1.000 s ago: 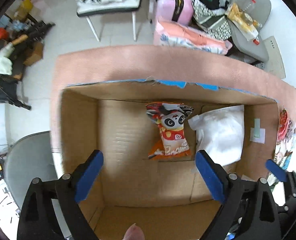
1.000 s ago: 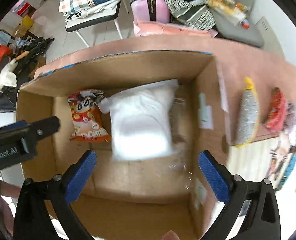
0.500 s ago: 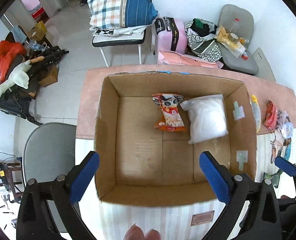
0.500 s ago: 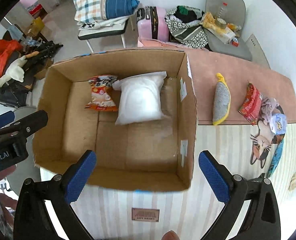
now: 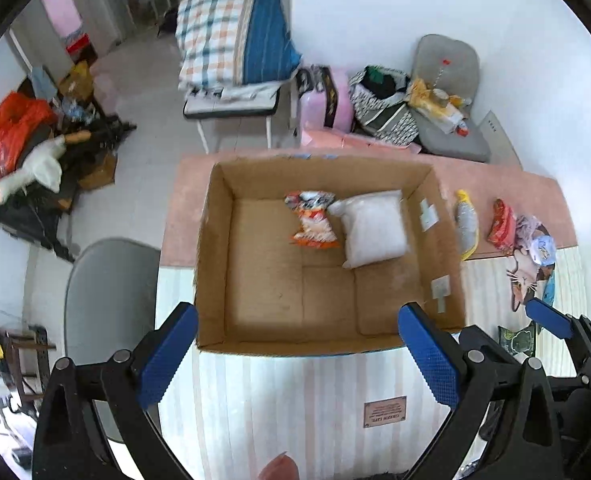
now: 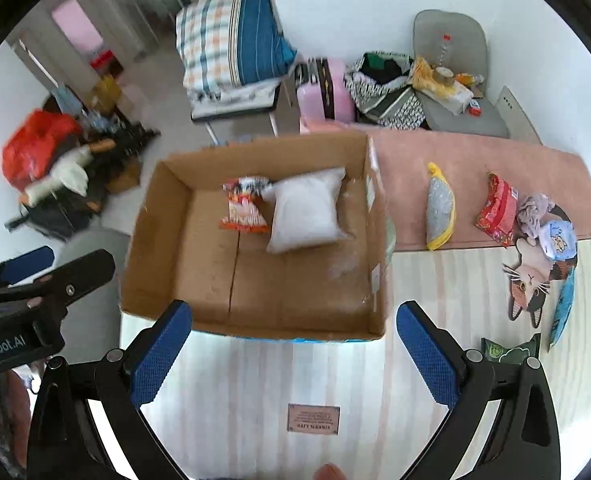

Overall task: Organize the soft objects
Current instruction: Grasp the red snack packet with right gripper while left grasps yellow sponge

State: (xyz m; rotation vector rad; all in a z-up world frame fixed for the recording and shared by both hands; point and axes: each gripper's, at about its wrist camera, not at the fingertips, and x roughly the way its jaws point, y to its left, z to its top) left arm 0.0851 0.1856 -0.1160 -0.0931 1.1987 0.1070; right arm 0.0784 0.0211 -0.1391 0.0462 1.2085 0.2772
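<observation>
I held both grippers, left [image 5: 297, 354] and right [image 6: 293, 350], spread wide and empty. The box [image 6: 167, 216] already held a snack bag [image 6: 244, 211] and a white pillow [image 6: 305, 210]. At my two o'clock, a grey pouch [image 6: 440, 211] and a red packet [image 6: 497, 210] waited.

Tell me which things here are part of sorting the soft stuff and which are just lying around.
Part of the job: cardboard box, white pillow pack and snack bag inside it; grey-yellow pouch, red packet, small cloth bundle on the table.

Just lying about: pink suitcase, plaid bedding, grey chair.
</observation>
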